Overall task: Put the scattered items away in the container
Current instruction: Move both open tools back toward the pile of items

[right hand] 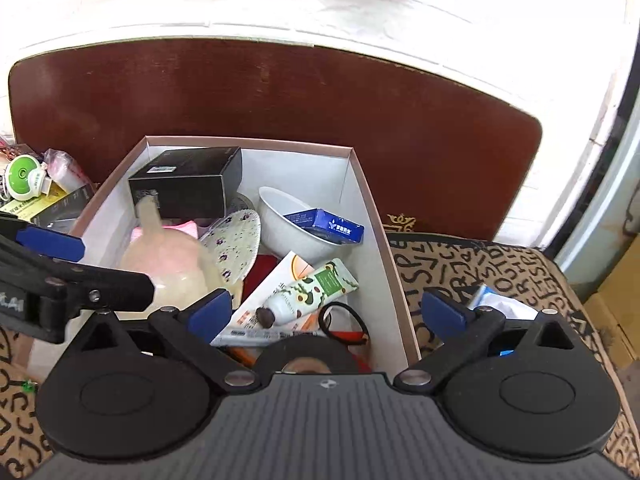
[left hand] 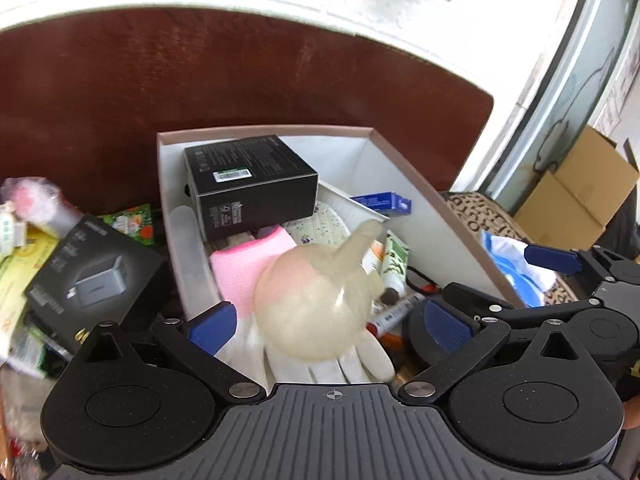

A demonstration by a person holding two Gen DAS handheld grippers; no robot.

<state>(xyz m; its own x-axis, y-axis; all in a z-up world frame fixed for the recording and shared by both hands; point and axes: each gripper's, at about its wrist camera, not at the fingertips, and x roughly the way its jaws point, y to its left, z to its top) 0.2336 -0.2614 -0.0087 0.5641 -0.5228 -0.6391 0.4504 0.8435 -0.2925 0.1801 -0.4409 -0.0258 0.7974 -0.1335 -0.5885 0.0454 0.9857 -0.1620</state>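
A white open box (left hand: 404, 184) (right hand: 360, 208) stands on the seat and holds a black carton (left hand: 248, 184) (right hand: 188, 184), a white bowl (right hand: 288, 220) with a blue packet (right hand: 326, 226), a hand-cream tube (right hand: 308, 294), a pink and white glove (left hand: 248, 268) and black tape (right hand: 304, 354). A cloudy rubber bulb with a spout (left hand: 316, 304) (right hand: 172, 268) lies on the glove, between the open pads of my left gripper (left hand: 328, 322), untouched by them. My right gripper (right hand: 326, 314) is open and empty over the box's near right corner.
Left of the box lies a heap of loose items: a black charger carton (left hand: 92, 280), green packets (left hand: 132, 224) and a green-white reel (right hand: 24, 178). A blue-white bag (right hand: 500, 308) (left hand: 516, 268) lies on the patterned cushion (right hand: 500, 272) to the right. A brown headboard (right hand: 280, 92) stands behind.
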